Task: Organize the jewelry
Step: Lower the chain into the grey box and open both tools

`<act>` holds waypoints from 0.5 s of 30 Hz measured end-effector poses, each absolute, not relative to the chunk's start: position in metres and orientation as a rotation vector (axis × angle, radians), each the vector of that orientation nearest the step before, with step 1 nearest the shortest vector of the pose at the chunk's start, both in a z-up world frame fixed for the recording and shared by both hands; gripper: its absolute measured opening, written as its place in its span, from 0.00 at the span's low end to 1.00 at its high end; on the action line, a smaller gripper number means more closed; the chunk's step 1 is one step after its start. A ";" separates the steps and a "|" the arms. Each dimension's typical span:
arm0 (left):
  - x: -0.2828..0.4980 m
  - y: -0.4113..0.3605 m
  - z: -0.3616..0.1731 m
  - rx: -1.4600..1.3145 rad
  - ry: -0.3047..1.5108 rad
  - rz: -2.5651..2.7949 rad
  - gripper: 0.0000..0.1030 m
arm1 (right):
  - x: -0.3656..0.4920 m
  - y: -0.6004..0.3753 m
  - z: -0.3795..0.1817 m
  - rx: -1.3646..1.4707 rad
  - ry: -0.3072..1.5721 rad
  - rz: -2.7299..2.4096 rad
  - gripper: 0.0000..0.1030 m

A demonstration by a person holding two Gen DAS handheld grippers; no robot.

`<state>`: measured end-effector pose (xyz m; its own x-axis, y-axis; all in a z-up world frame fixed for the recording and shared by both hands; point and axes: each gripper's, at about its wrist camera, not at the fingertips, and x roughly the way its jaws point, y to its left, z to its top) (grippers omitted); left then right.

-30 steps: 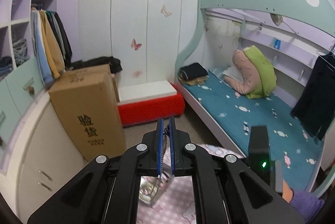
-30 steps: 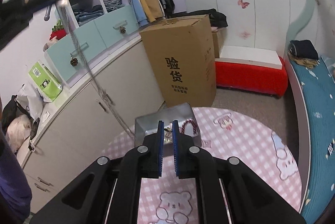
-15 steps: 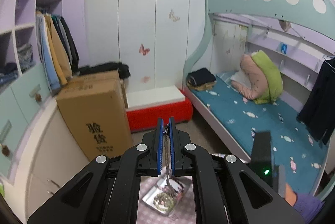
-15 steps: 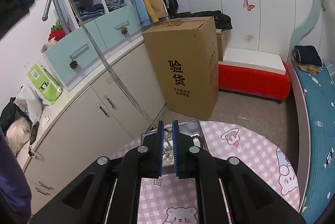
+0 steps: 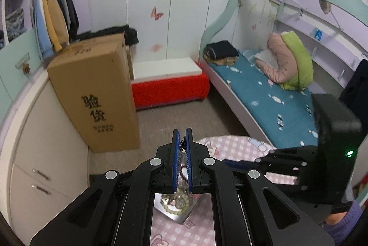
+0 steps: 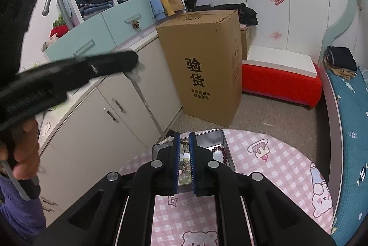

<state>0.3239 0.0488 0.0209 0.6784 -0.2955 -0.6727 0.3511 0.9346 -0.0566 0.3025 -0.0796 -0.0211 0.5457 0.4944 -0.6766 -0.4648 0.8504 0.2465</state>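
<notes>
A thin silver chain (image 6: pixel 147 105) hangs taut from the raised left gripper (image 5: pixel 182 142), whose blue pads (image 5: pixel 176 160) are pressed together on its upper end. In the right wrist view the chain runs down on a slant from that gripper's blurred tip to the near left corner of a metal tray (image 6: pixel 220 134). The tray sits at the edge of a round table covered in a pink checked cloth (image 6: pixel 276 167) and holds a heap of pale green beads (image 5: pixel 177 206), a dark red bead bracelet (image 6: pixel 222 154) and other small pieces too tangled to tell apart. The right gripper (image 6: pixel 184 149) hovers over the tray, its pads a narrow gap apart with nothing between them. Behind the table stand a tall cardboard box (image 6: pixel 207 66), white cabinets (image 6: pixel 128 108) and a red bench (image 6: pixel 280 80).
</notes>
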 end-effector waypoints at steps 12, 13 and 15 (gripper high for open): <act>0.346 0.049 -0.048 0.063 0.878 -0.372 0.06 | 0.321 -0.068 -0.051 0.029 0.883 0.572 0.08; 0.348 0.049 -0.055 0.062 0.890 -0.376 0.06 | 0.322 -0.067 -0.054 0.030 0.891 0.571 0.08; 0.352 0.048 -0.064 0.058 0.912 -0.376 0.06 | 0.325 -0.066 -0.060 0.032 0.902 0.569 0.08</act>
<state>0.3515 0.0480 -0.0640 0.5517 -0.2936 -0.7807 0.3424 0.9332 -0.1091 0.3248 -0.0664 -0.0600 0.4832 0.4802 -0.7321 -0.4539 0.8524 0.2595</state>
